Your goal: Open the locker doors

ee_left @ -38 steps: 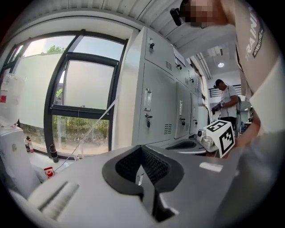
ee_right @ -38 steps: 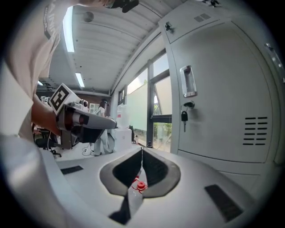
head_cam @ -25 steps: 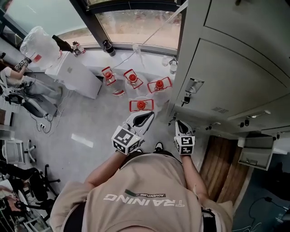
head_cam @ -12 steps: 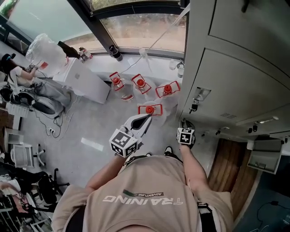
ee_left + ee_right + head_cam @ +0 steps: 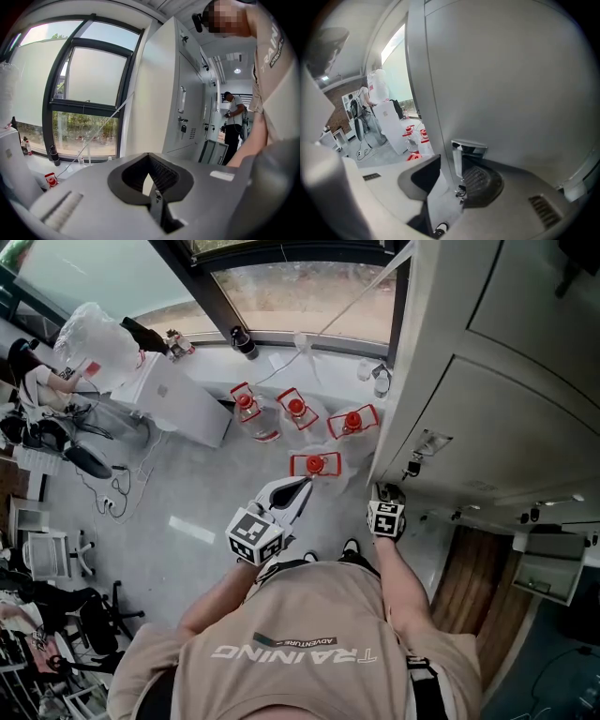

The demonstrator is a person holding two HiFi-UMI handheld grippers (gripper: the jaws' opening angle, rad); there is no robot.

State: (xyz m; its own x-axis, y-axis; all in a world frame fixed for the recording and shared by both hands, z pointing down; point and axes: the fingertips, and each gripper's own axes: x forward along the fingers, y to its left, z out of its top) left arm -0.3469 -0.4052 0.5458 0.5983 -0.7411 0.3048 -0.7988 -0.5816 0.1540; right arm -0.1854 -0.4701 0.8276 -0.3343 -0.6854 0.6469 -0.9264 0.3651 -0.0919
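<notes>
Grey locker doors (image 5: 487, 409) rise along the right of the head view, one with a chrome latch (image 5: 427, 442). My right gripper (image 5: 382, 493) is up against the front of the lockers. In the right gripper view a chrome latch (image 5: 465, 152) on a locker door (image 5: 511, 93) stands between the jaws of my right gripper (image 5: 459, 165), which are apart. My left gripper (image 5: 302, 486) hangs over the floor left of the lockers, shut and empty. The left gripper (image 5: 149, 157) view looks along the locker row (image 5: 180, 93) toward a window.
Several red-capped water bottles (image 5: 315, 465) stand on the floor in front of the lockers, near a white cabinet (image 5: 178, 399). One low locker door (image 5: 548, 568) hangs open at the right. Another person (image 5: 233, 123) stands farther down the row. Chairs and cables crowd the left.
My right gripper has moved up and in toward the locker front. The left gripper has held about the same place, still shut.
</notes>
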